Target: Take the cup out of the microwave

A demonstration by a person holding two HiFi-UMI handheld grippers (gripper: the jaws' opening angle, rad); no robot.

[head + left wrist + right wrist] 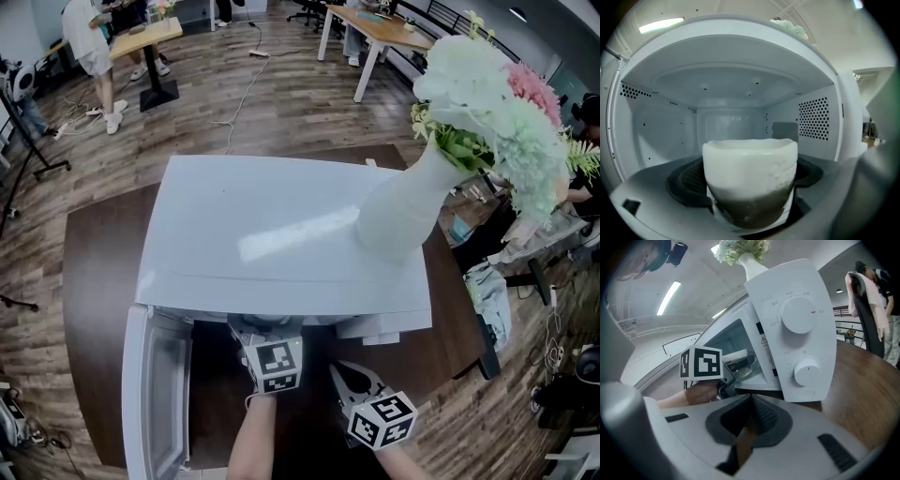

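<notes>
A white cup (750,161) sits between the jaws of the left gripper (749,185) inside the open microwave (281,225). The dark pads (686,180) press against its two sides and its rim bows slightly. The cup is at the front of the white cavity, with the perforated side walls behind it.

From the head view, the left gripper reaches straight forward into the oven's mouth. Its marker cube (277,364) sits just below the cabinet's front edge, and the bare left forearm (253,441) trails back toward the camera. The microwave door (150,394) hangs open at the left.

The right gripper (750,401) is held outside the oven, just right of the left one and a little nearer the person. It points toward the control panel (801,333) with its two round knobs. Its jaws are pressed together with nothing between them.

A white vase (403,211) of pale green and pink flowers (497,103) stands on top of the microwave at its right rear corner. The oven rests on a dark brown wooden surface (94,281).
</notes>
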